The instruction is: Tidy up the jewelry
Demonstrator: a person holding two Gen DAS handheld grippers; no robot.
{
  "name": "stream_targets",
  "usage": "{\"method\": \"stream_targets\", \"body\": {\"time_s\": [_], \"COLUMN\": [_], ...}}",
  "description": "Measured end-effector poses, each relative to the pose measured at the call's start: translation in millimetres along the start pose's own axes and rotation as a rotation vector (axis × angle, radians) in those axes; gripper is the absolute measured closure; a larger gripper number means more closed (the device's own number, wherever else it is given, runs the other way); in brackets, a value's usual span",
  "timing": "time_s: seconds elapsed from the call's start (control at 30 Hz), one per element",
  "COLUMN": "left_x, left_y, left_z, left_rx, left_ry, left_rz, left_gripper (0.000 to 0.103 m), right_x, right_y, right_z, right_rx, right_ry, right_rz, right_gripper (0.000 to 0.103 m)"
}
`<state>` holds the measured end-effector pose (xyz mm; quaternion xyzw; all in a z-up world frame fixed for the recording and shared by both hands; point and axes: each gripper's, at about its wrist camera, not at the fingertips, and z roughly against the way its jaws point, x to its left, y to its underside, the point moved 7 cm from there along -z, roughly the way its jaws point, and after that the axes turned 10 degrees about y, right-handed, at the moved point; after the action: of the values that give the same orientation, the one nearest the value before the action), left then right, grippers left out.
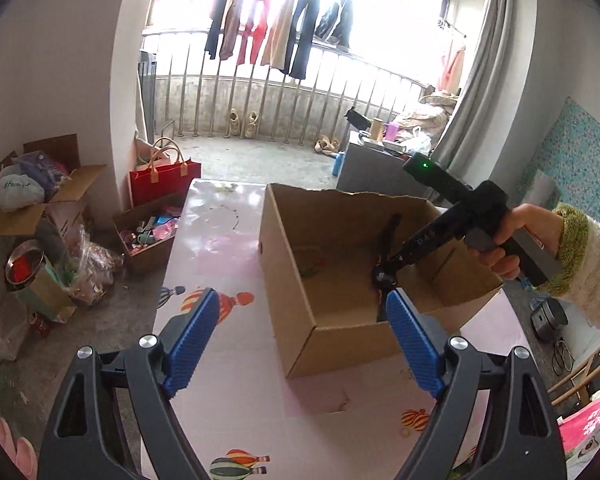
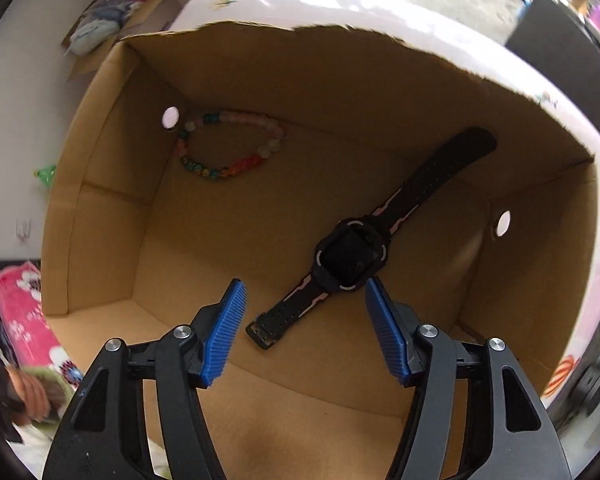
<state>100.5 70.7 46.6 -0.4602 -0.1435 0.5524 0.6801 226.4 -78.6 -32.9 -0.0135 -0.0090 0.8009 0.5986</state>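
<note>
An open cardboard box (image 1: 288, 280) stands on the pink balloon-print table (image 1: 220, 240). In the right wrist view a black watch (image 2: 352, 256) lies on the floor of the box (image 2: 100, 152), and a colourful bead bracelet (image 2: 228, 148) lies in its far left corner. My right gripper (image 2: 304, 320) is open and empty just above the watch, inside the box; in the left wrist view it reaches down into the box (image 1: 384, 276). My left gripper (image 1: 300, 332) is open and empty, above the table at the box's near corner. A thin necklace (image 1: 228, 216) lies on the far table.
Left of the table on the floor are a red bag (image 1: 164, 176), open boxes of clutter (image 1: 148, 236) and a metal pot (image 1: 24, 268). A grey cabinet (image 1: 372, 172) stands behind the box. A balcony railing with hanging clothes is at the back.
</note>
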Motion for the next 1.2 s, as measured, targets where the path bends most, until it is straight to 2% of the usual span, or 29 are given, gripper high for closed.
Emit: {"method": "stream_targets", "body": {"time_s": [0.17, 0.37, 0.4, 0.5, 0.63, 0.7, 0.73, 0.8, 0.83, 1.03, 1.13, 1.2], "left_x": [20, 35, 36, 38, 39, 39, 39, 38, 38, 35, 33, 30], "left_y": [31, 56, 57, 57, 57, 57, 58, 59, 59, 60, 62, 64], "left_z": [4, 1, 1, 2, 2, 1, 1, 2, 2, 5, 6, 7], "left_rx": [0.033, 0.068, 0.065, 0.049, 0.035, 0.037, 0.039, 0.038, 0.037, 0.032, 0.034, 0.041], "left_ry": [-0.04, -0.006, -0.003, 0.009, 0.028, 0.032, 0.034, 0.033, 0.033, 0.022, 0.008, -0.001], "left_rz": [0.015, 0.102, 0.109, 0.12, 0.136, 0.14, 0.139, 0.137, 0.138, 0.135, 0.119, 0.103], "left_gripper": [0.02, 0.02, 0.02, 0.02, 0.02, 0.02, 0.02, 0.02, 0.02, 0.02, 0.02, 0.02], "right_x": [-15, -28, -29, -43, -59, -58, -52, -39, -34, -16, -15, -17], "right_y": [-3, -8, -11, -9, 3, 9, 11, 15, 15, 3, -6, -10], "right_z": [-36, -47, -47, -46, -49, -53, -54, -56, -56, -43, -17, 14], "right_rx": [0.123, 0.107, 0.102, 0.093, 0.118, 0.14, 0.152, 0.178, 0.18, 0.123, 0.044, -0.012], "right_ry": [-0.014, -0.033, -0.037, -0.049, -0.198, -0.285, -0.35, -0.459, -0.48, -0.499, -0.463, -0.455], "right_rz": [-0.18, -0.309, -0.323, -0.417, -0.599, -0.665, -0.684, -0.733, -0.737, -0.677, -0.629, -0.603], "right_gripper": [0.043, 0.042, 0.043, 0.06, 0.063, 0.076, 0.079, 0.079, 0.078, 0.059, 0.054, 0.053]}}
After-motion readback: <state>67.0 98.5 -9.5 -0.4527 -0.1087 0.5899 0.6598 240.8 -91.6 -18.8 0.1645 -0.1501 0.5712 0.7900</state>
